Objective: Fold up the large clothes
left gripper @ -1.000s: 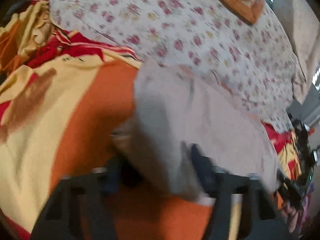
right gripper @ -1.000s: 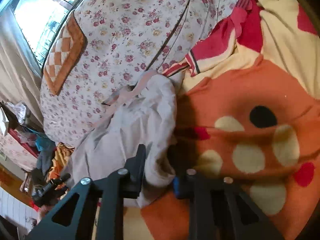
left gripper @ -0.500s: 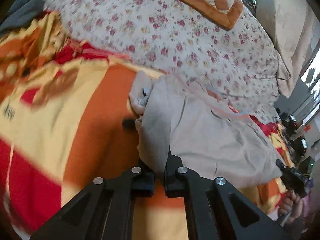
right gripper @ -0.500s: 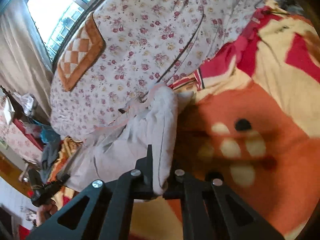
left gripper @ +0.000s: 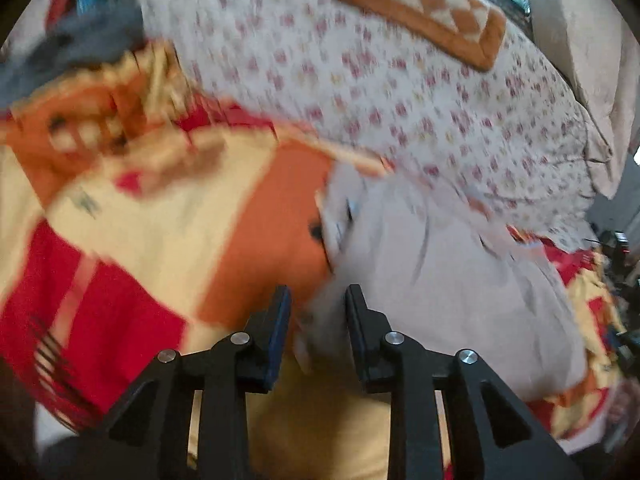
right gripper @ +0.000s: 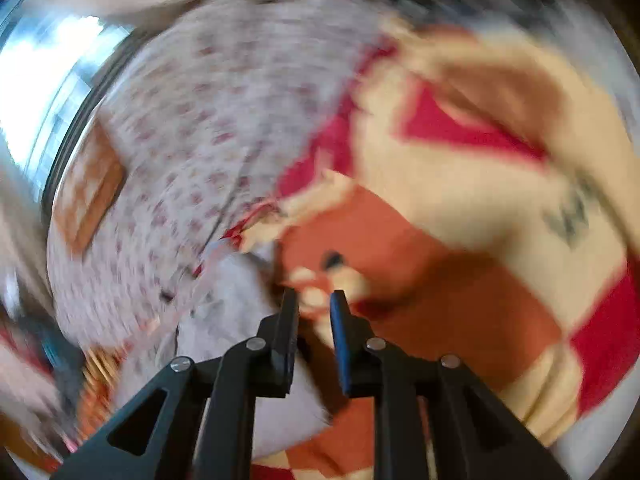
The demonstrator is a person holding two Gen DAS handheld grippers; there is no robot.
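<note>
Fingers of both grippers stand apart, left gripper (left gripper: 316, 312) straddling the grey garment (left gripper: 448, 280), right gripper (right gripper: 314, 312) clear. Its loose fold may slump on the blanket (left gripper: 168, 232).

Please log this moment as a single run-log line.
left tool: open | right tool: open | grey garment: released, lying on blanket
</note>
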